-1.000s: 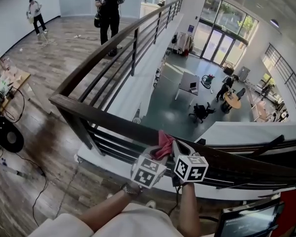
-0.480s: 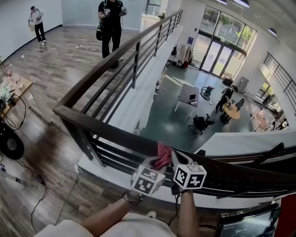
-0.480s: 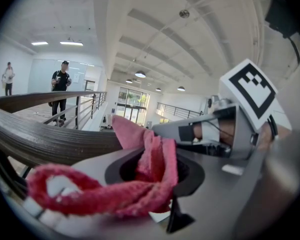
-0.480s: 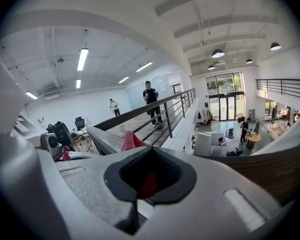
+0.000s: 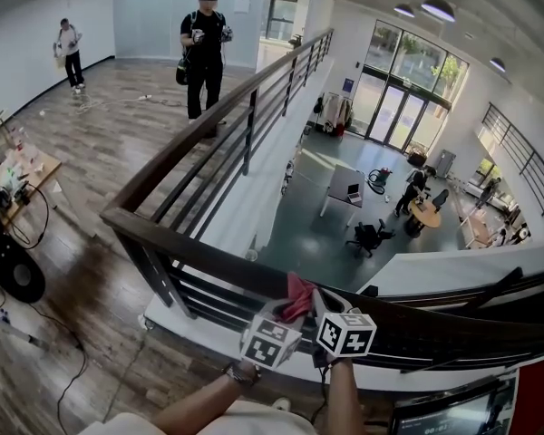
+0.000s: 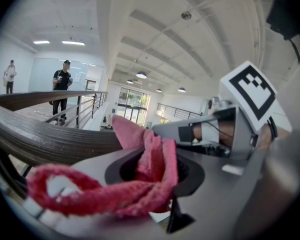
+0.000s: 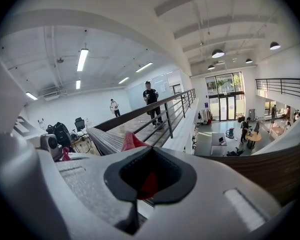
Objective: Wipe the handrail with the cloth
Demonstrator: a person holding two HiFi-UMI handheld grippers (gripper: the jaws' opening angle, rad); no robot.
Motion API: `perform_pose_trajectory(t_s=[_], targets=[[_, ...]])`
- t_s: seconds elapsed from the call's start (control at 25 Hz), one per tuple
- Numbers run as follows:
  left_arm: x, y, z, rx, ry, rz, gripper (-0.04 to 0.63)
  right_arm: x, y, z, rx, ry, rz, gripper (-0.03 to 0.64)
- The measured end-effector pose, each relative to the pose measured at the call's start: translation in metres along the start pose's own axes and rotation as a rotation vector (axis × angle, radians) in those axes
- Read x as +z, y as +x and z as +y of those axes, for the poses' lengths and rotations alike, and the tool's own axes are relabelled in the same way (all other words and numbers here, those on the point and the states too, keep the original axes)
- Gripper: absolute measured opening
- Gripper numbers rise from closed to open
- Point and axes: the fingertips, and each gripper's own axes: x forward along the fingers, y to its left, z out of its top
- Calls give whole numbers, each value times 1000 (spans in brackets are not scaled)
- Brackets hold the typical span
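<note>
On dark grained handrail, nubby pink cloth

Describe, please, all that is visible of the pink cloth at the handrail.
The cloth is pink-red, with a soft looped pile like towelling. It is bunched and folded, not spread flat. The left gripper has its jaws shut on it: one end stands up above them, another loops toward the camera. A red fold also sits in the notch of the shut right gripper. The head view shows it at the top of the dark wooden handrail.
</note>
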Motion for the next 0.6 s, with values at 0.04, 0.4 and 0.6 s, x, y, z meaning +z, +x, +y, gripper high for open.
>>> perform_pose_trajectory(t_s=[0.04,0.4,0.6], targets=[[0,-1,1,0,1,0,69,0,1,1,0,-1,1,3],[-5,-5,9,-12,-6,5,69,-4,9,8,3,12,-3,3],[2,-10,15,0,9,-2,69,1,13,13,5,7,-6,2]])
